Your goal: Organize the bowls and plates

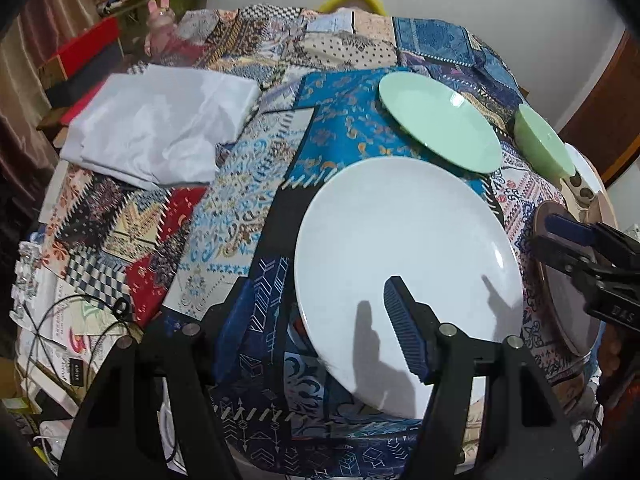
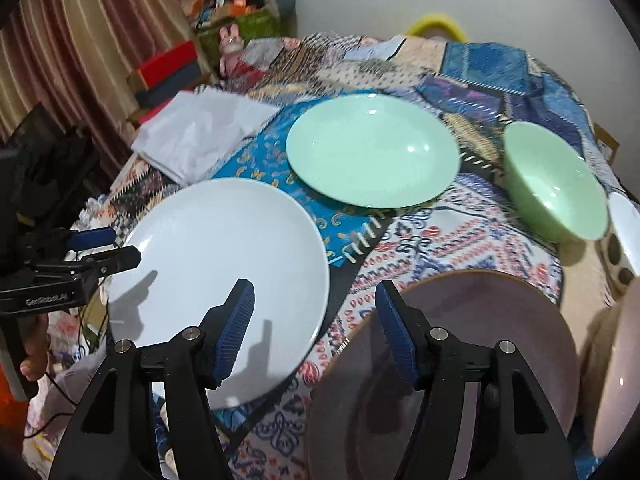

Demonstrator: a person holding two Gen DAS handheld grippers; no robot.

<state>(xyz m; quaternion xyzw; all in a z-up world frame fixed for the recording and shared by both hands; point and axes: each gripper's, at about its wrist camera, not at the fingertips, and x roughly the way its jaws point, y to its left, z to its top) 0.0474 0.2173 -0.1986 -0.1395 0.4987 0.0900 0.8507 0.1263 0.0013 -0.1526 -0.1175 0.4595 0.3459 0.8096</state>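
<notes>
A large white plate (image 1: 408, 272) (image 2: 216, 256) lies on the patchwork tablecloth (image 1: 224, 208). My left gripper (image 1: 320, 328) is open, astride the plate's left rim without touching it: one pad hangs over the plate, the other over the cloth. It also shows in the right wrist view as the left gripper (image 2: 122, 246). My right gripper (image 2: 316, 328) (image 1: 544, 234) is open between the white plate's right edge and a mauve plate (image 2: 460, 340) (image 1: 568, 300), holding nothing. Farther back sit a green plate (image 2: 372, 150) (image 1: 440, 124) and a green bowl (image 2: 556, 180) (image 1: 540, 144).
A folded white cloth (image 1: 160, 128) (image 2: 200, 136) lies at the back left. A white bowl with dark dots (image 2: 624, 232) and a pinkish dish (image 2: 620, 360) sit at the right edge. Cables and papers (image 1: 68, 332) crowd the near left. Boxes (image 2: 168, 68) are stacked beyond the table.
</notes>
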